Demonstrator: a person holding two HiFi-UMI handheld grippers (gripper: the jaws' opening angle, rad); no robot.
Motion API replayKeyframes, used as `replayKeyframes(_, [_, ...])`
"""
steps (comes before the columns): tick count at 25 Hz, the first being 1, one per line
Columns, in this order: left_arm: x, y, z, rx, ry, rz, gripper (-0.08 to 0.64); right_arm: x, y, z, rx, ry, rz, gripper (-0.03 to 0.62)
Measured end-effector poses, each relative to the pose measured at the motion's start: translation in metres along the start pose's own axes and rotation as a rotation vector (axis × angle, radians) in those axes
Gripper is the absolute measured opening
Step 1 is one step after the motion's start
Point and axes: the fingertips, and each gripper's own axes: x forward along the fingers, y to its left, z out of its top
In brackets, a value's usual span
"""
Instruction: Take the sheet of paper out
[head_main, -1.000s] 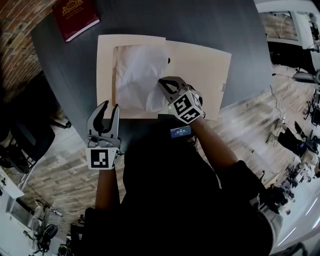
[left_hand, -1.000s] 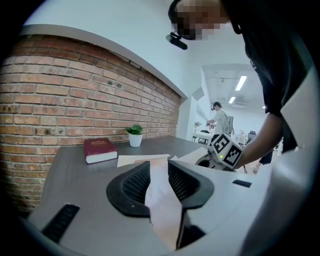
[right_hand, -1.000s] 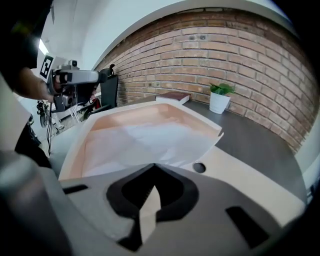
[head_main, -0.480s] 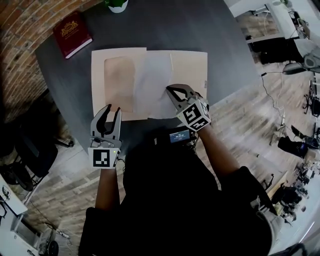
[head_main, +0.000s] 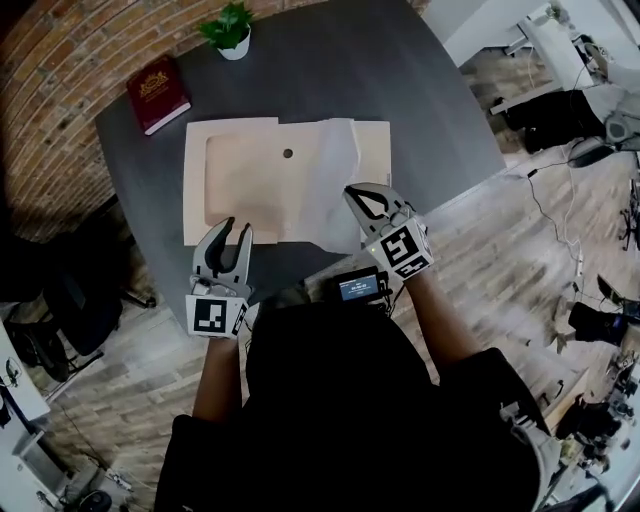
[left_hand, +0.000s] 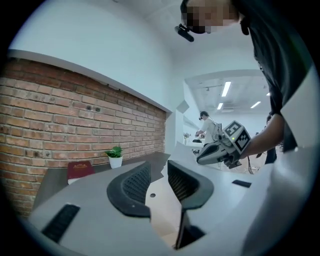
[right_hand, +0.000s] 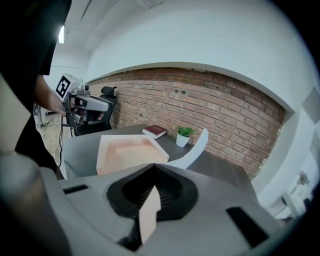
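Jaws on your right gripper (head_main: 358, 195) pinch the sheet of paper (head_main: 335, 180), now dragged to the folder's (head_main: 240, 180) right half, nearly out; your left gripper (head_main: 228, 232) gapes empty at the folder's near edge.

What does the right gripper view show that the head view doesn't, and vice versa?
Only the right gripper view: the right gripper, jaws shut on a corner of the white sheet of paper. Only the head view: a small dark round spot on the open beige folder and a lit screen at the person's chest. Both: folder, dark red book, green plant in a white pot, left gripper.
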Motion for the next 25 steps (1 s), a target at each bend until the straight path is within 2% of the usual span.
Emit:
replayKeyframes(5, [-0.01,-0.051,0.014,0.036,-0.024,0.019,0.1,-0.049,-0.009,0.006,0.003,-0.109,-0.004,0.003])
replayKeyframes(14, [-0.059,-0.129,0.025,0.056,-0.076,0.136,0.1,-0.144,0.008,-0.003,-0.056,-0.227,0.01,0.003])
replayKeyframes(18, [-0.085,-0.164,0.029,0.052,-0.094,0.181,0.1,-0.188,0.015,-0.013,-0.027,-0.277,0.014,0.003])
replayKeyframes(22, [-0.103,-0.192,0.031,0.066,-0.096,0.181,0.098,-0.222,0.021,-0.028,0.018,-0.297,-0.007,0.003])
replayKeyframes(25, [-0.116,-0.203,0.029,0.035,-0.101,0.186,0.098,-0.239,0.03,-0.037,0.026,-0.301,-0.018,0.003])
